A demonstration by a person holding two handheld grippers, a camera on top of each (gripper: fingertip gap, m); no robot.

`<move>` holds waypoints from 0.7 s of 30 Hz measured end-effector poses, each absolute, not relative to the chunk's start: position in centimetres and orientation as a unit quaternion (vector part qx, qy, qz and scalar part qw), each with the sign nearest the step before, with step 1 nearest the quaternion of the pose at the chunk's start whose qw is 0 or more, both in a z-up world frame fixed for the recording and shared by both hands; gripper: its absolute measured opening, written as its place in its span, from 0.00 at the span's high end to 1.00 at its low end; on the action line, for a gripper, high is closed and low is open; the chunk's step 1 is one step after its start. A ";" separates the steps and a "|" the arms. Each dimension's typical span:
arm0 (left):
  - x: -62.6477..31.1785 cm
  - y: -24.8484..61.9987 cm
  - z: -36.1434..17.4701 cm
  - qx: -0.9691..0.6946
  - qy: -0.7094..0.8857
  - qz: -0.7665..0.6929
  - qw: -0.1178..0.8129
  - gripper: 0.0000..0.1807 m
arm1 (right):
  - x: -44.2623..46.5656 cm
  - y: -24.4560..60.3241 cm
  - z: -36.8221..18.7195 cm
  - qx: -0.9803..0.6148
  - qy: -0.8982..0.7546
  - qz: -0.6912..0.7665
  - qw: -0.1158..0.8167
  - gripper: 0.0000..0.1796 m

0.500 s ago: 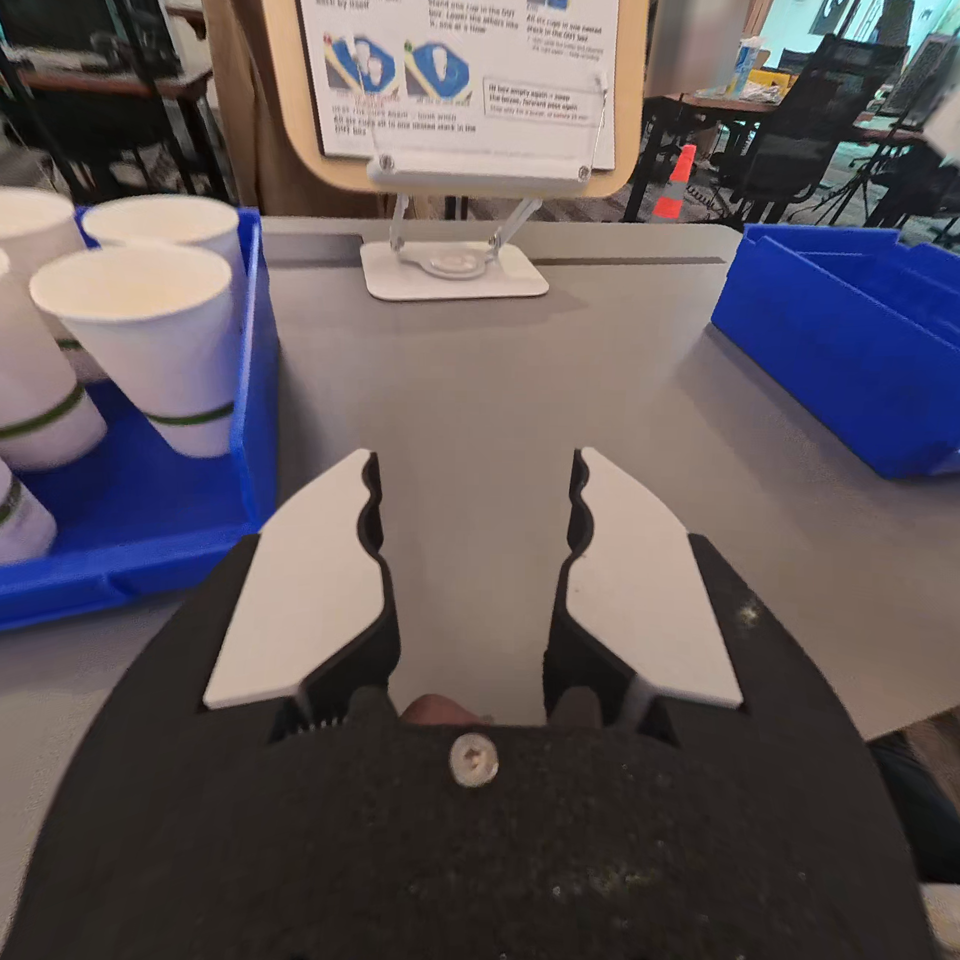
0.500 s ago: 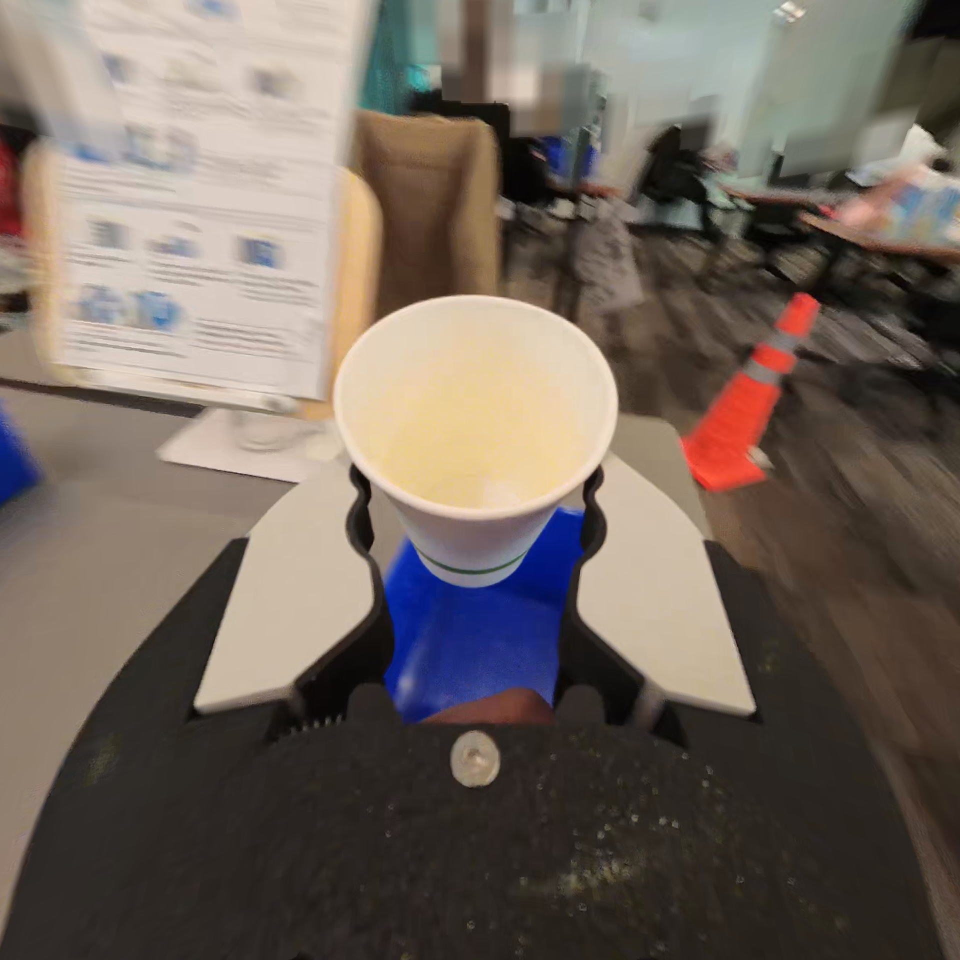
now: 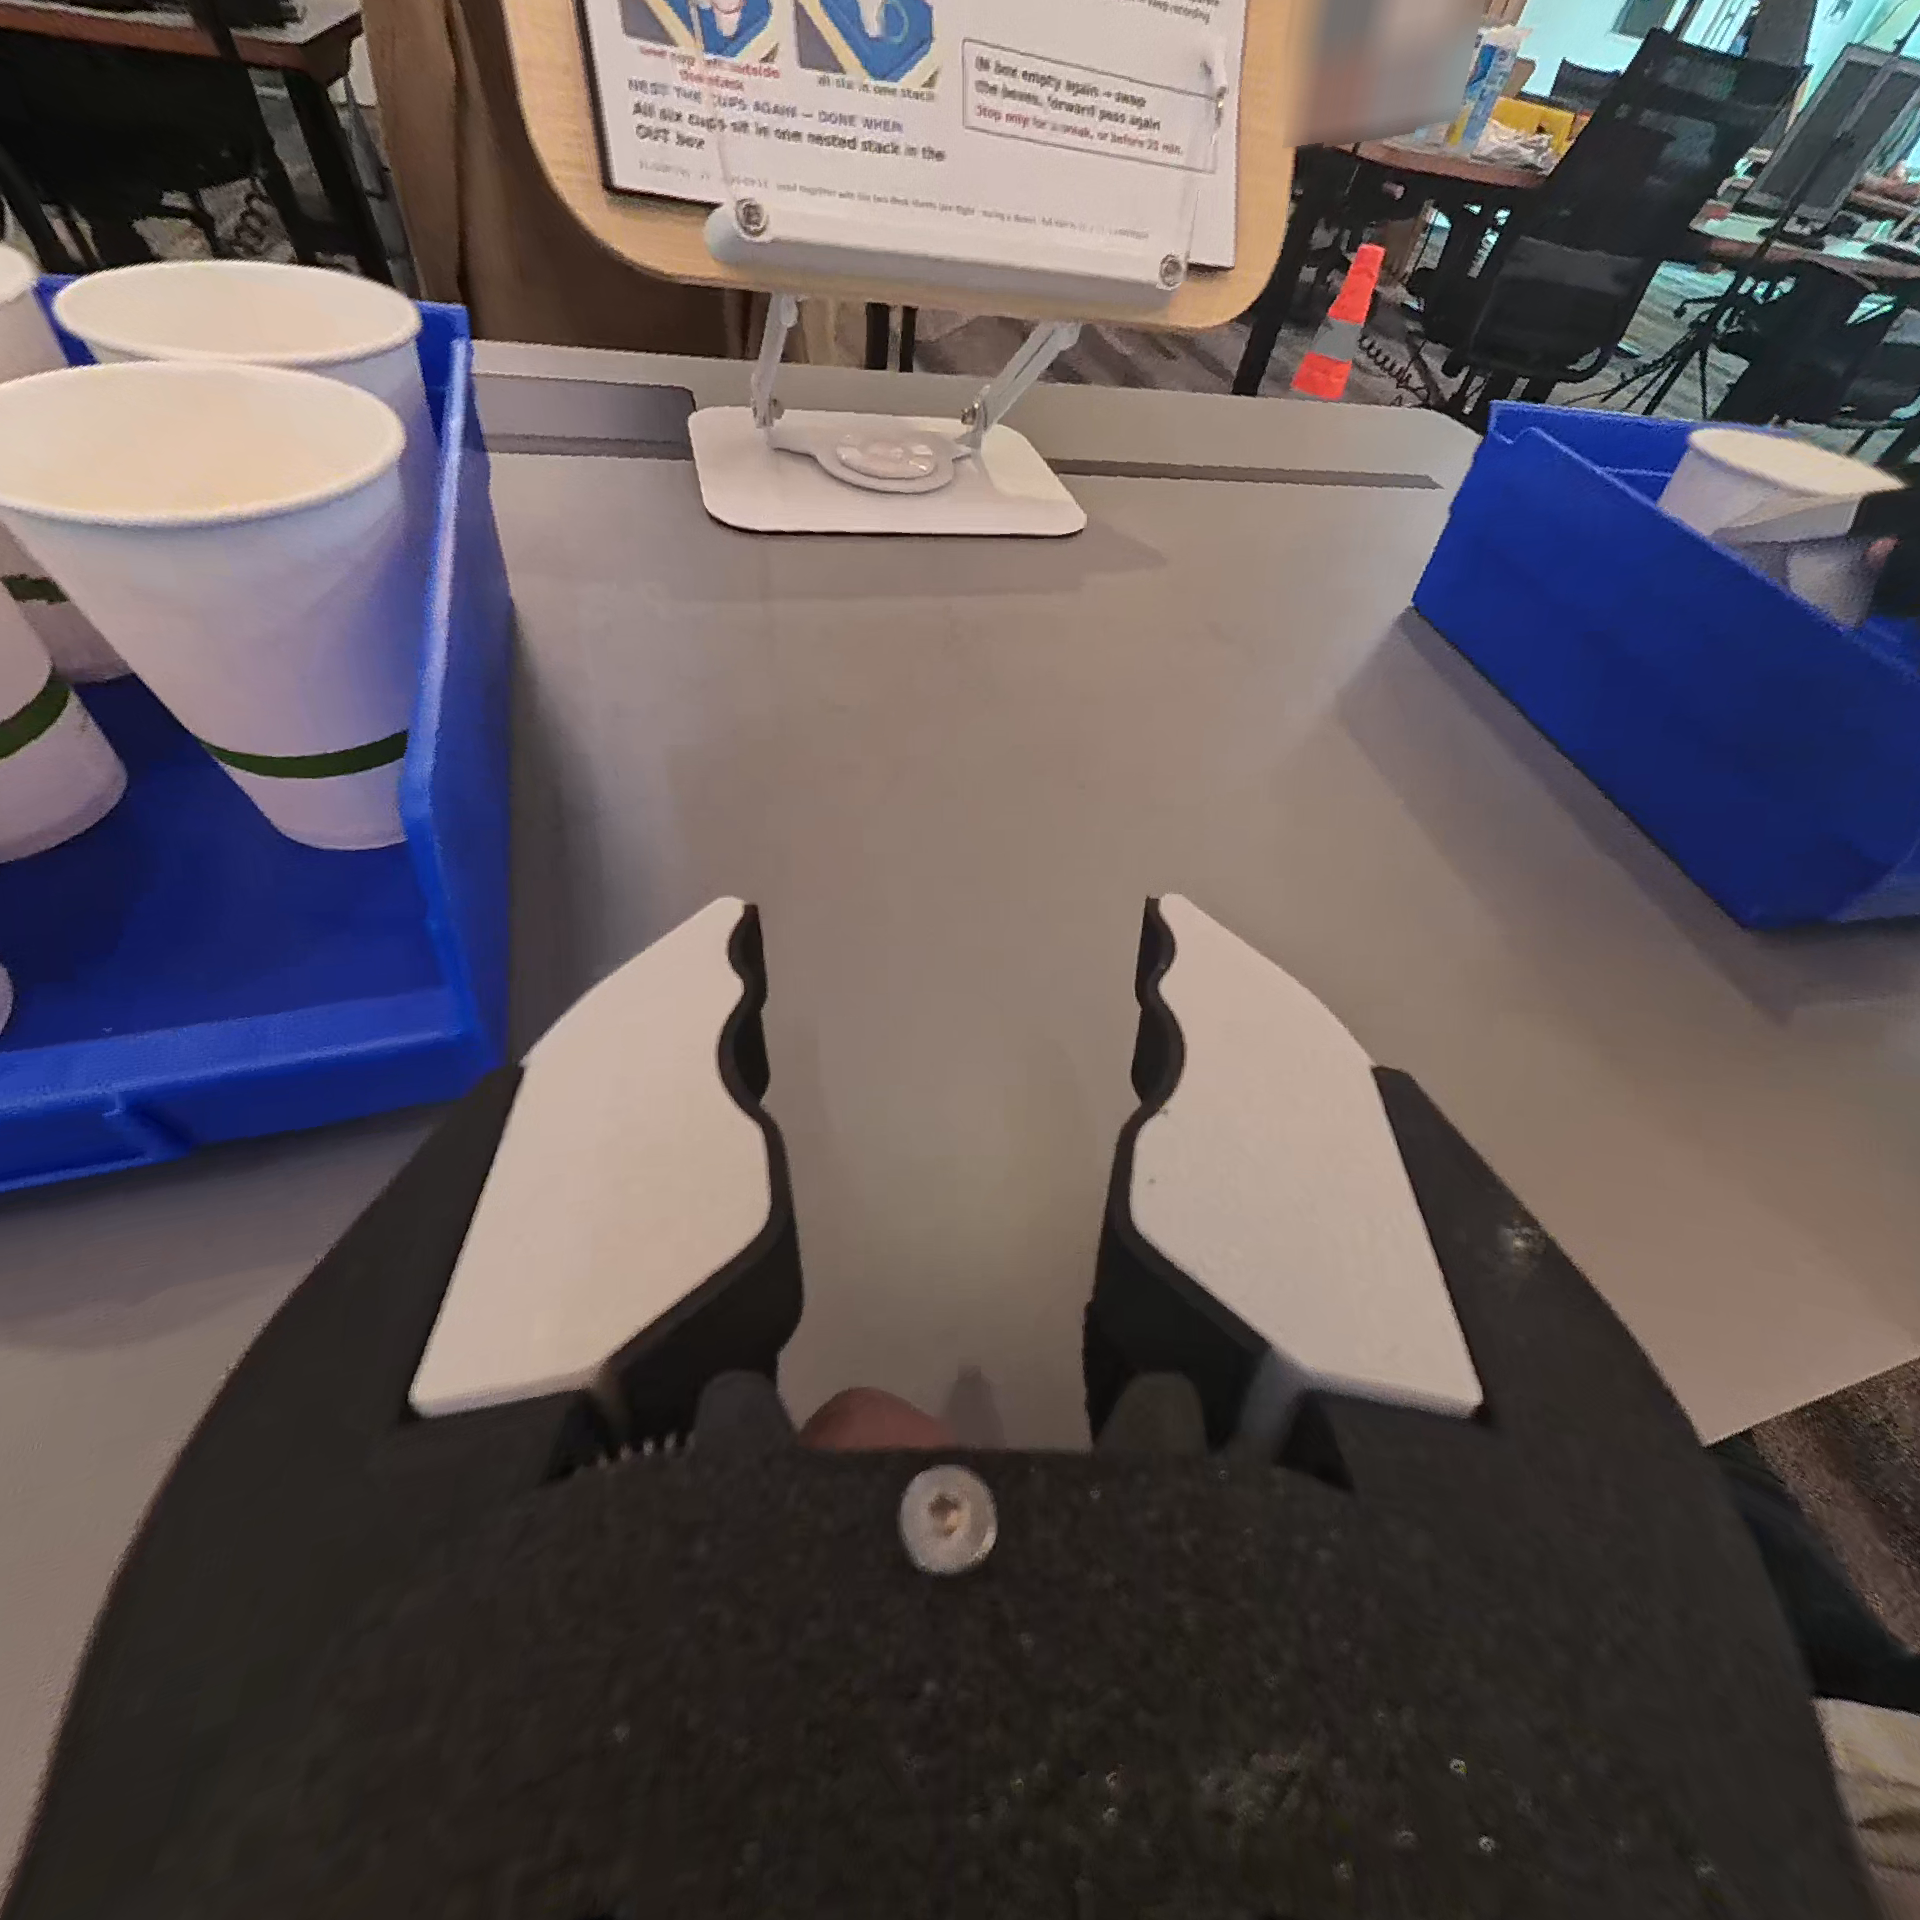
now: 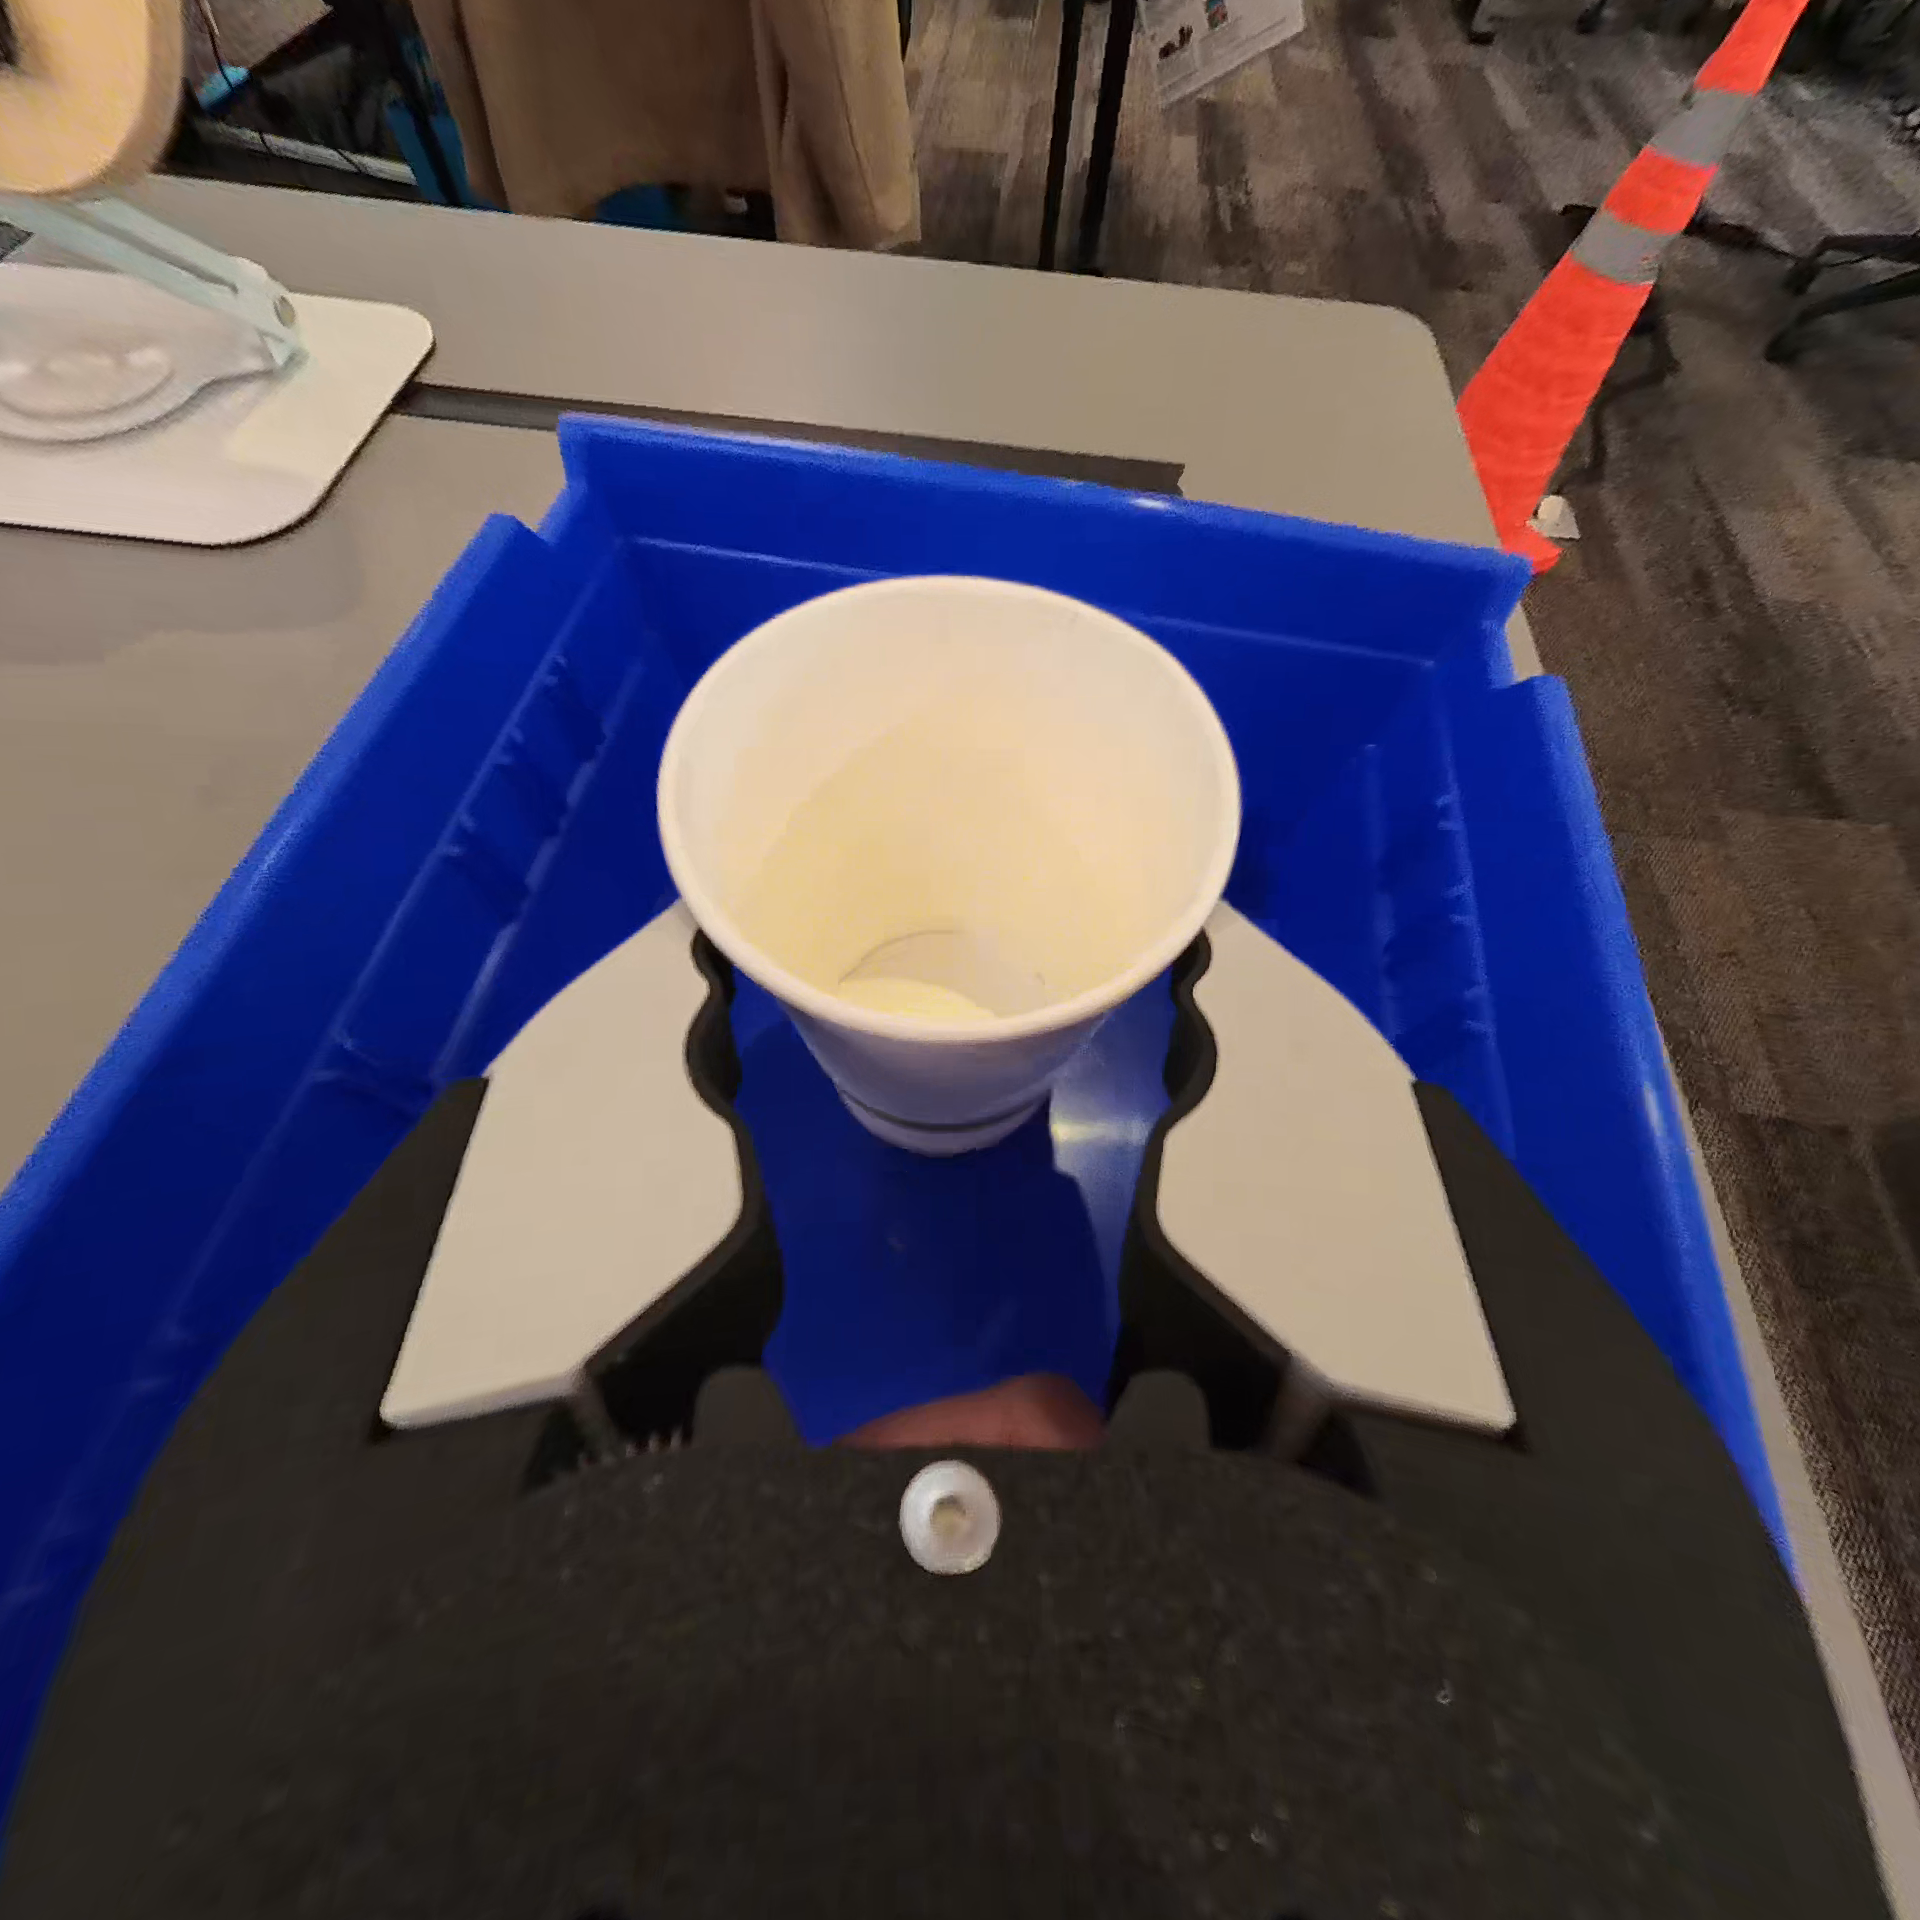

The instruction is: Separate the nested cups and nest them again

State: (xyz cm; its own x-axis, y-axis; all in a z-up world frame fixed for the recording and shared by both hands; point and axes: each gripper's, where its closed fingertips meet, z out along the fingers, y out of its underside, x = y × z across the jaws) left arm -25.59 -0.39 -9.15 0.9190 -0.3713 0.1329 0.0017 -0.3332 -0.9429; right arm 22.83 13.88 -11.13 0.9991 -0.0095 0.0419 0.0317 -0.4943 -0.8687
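My right gripper (image 4: pixel 951 956) is shut on a white paper cup (image 4: pixel 935 790) with a green band and holds it upright inside the right blue bin (image 4: pixel 416 831), its base close to the bin floor. The same cup (image 3: pixel 1766 488) and gripper show at the far right of the left wrist view. My left gripper (image 3: pixel 948 935) is open and empty, above the grey table (image 3: pixel 935 727) between the two bins. Several white cups stand apart in the left blue bin (image 3: pixel 447 727), the nearest cup (image 3: pixel 239 582) tilted against its wall.
An instruction board on a white stand (image 3: pixel 883 478) sits at the table's back middle. An orange traffic cone (image 4: pixel 1579 291) stands on the floor beyond the table's right edge. Chairs and desks fill the background.
My right gripper has brought the cup down into the right blue bin, and its view has tilted downward. My left gripper stays open and has shifted only slightly.
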 end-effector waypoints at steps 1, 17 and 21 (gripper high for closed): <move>-25.9 -0.4 -9.2 -0.801 0.110 -0.163 0.565 0.62 | 22.8 13.8 -11.2 -0.864 -0.007 -0.022 0.503 0.54; -46.0 4.7 -10.4 -0.805 -0.106 0.034 0.583 0.46 | 15.3 3.6 -5.7 -0.795 -0.060 0.001 0.604 0.56; -48.1 8.1 -10.9 -0.813 -0.109 0.043 0.571 0.45 | 12.0 1.3 -6.4 -0.794 -0.078 0.034 0.602 0.57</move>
State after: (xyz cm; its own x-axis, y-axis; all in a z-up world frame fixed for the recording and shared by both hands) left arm -48.09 8.12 -10.88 0.9727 0.2254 0.0545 0.1277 -0.3243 -0.9373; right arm 11.99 1.27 -6.42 0.9856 0.1643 0.0404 0.0833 -0.2636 -0.9610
